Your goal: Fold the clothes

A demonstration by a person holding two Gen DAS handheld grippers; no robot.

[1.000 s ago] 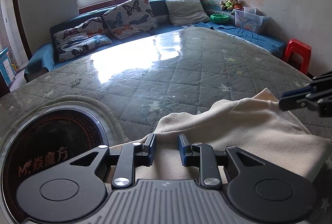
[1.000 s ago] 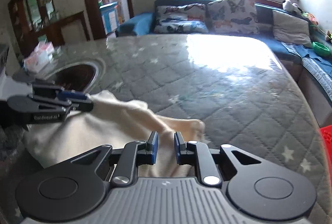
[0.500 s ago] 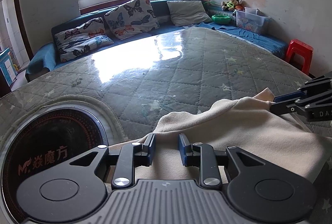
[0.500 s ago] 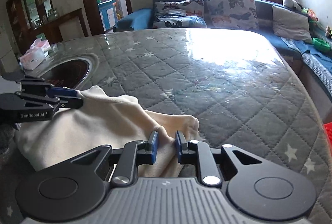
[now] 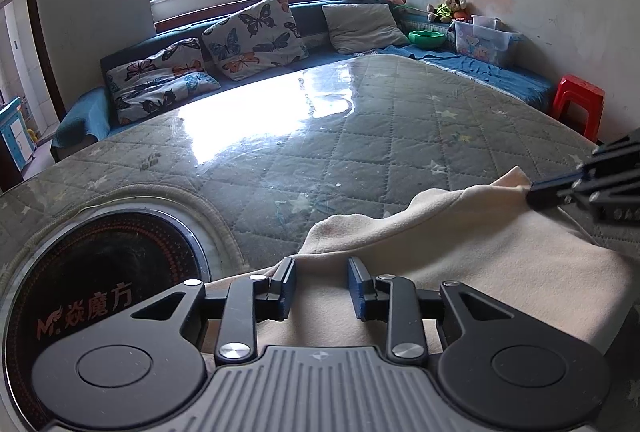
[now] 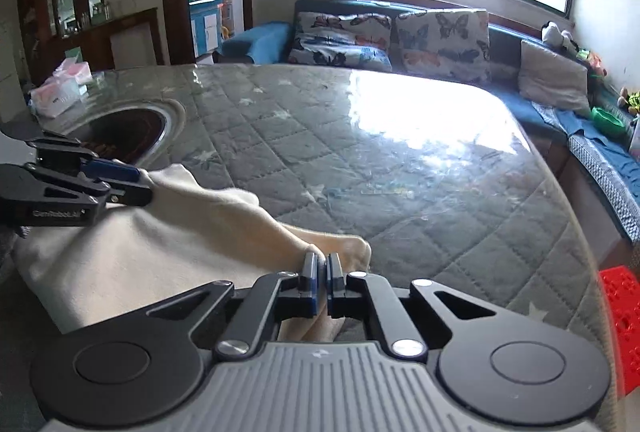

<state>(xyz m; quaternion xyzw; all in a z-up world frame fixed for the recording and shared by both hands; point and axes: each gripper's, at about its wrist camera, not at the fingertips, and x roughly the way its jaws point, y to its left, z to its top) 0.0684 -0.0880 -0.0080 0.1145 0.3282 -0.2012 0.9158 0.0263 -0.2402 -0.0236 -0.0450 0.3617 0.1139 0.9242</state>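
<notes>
Left wrist view, item one: my left gripper (image 5: 322,286), blue pads spread with a clear gap between them; its jaws have just been opening a little further. The cream garment (image 5: 452,256) lies directly under and ahead of this claw, its cloth passing through the gap, and I see neither pad pressing on it. The garment sits at the near edge of the quilted grey table cover (image 5: 360,135), rumpled, with a raised ridge running away to the right. Item two, same view: my right gripper (image 5: 534,193) enters from the right edge, its blue tip touching the far right corner of the garment. Item three: a round dark inset plate (image 5: 100,272) with red lettering, let into the table just left of the garment. Background: butterfly cushions (image 5: 252,31) on a blue sofa, a red stool (image 5: 578,99) at right. Right wrist view, item one: my right gripper (image 6: 321,274), pads pressed together, having just closed, with a fold of the cream garment (image 6: 160,252) pinched between them at its right end. The rest of the garment spreads leftward from this claw along the near table edge. Item two: my left gripper (image 6: 138,185) comes in from the left, its tips over the garment's far left corner; from here I cannot tell whether they touch it.
</notes>
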